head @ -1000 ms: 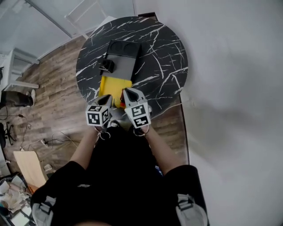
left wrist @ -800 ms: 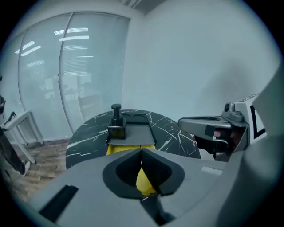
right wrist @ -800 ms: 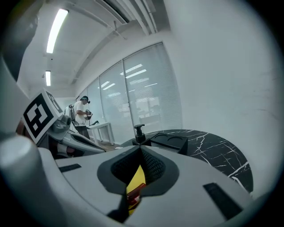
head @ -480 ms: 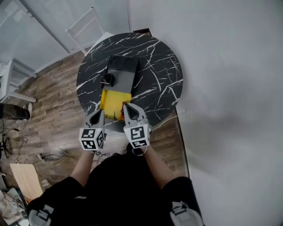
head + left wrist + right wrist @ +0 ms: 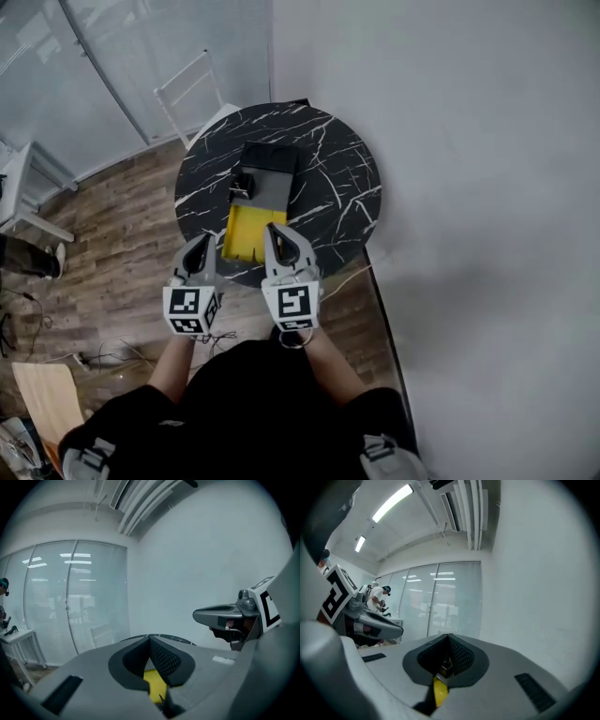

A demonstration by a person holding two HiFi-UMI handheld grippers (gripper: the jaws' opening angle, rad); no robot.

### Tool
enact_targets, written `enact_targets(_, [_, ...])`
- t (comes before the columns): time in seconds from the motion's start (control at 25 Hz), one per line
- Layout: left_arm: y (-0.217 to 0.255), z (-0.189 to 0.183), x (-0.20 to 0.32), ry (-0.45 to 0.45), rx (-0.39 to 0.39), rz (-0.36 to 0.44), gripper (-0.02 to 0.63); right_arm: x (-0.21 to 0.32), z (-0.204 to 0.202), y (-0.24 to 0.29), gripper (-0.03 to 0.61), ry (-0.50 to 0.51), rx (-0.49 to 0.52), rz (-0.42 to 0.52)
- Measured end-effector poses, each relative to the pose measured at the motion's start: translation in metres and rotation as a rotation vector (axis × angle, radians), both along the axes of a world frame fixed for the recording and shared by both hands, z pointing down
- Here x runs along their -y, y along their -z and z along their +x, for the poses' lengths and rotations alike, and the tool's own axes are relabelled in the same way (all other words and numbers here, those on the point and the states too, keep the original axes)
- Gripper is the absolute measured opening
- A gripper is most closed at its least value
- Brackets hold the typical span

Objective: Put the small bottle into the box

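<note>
On the round black marble table [image 5: 347, 178] lies a dark grey box [image 5: 272, 173] with a yellow flap [image 5: 249, 234] folded out toward me. At the box's left edge stands the small dark bottle [image 5: 243, 186]. Both grippers hover at the table's near edge, clear of the box. My left gripper [image 5: 198, 247] is shut and empty, left of the flap. My right gripper [image 5: 275, 234] is shut and empty, over the flap's near right corner. In the left gripper view the closed jaws [image 5: 151, 641] leave a slit showing the yellow flap [image 5: 154, 686]. The right gripper view shows shut jaws [image 5: 449, 637] too.
A white chair [image 5: 192, 94] stands beyond the table, in front of a glass partition. A plain wall [image 5: 469, 187] runs along the right. Wooden floor [image 5: 112, 253] lies to the left, with a white table [image 5: 28, 178]. A person [image 5: 382, 597] works far off behind the glass.
Both grippers have drawn back from the yellow flap toward my body, the left one farther. The left jaws have closed. The table now sits farther away in the head view.
</note>
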State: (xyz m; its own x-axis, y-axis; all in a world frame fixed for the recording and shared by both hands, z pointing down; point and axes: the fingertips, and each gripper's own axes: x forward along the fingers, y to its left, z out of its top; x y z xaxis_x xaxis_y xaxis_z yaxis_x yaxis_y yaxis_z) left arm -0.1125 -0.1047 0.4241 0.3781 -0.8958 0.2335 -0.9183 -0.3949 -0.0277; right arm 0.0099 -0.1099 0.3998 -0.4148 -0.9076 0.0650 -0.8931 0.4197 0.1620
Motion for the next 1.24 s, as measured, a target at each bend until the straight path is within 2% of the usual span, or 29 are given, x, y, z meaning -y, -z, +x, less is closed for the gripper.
enact_targets(0.28, [0.038, -0.015, -0.038, -0.013, -0.023, 0.094, 0.0, -0.046, -0.019, 0.046, -0.003, -0.01, 0.023, 0.066])
enact_targets(0.56, [0.046, -0.013, -0.061, -0.042, -0.044, 0.095, 0.0, -0.079, -0.011, 0.064, -0.005, -0.06, 0.02, 0.08])
enact_targets(1.24, [0.055, -0.01, -0.06, -0.043, -0.04, 0.138, 0.0, -0.077, -0.01, 0.07, -0.005, -0.05, -0.055, 0.136])
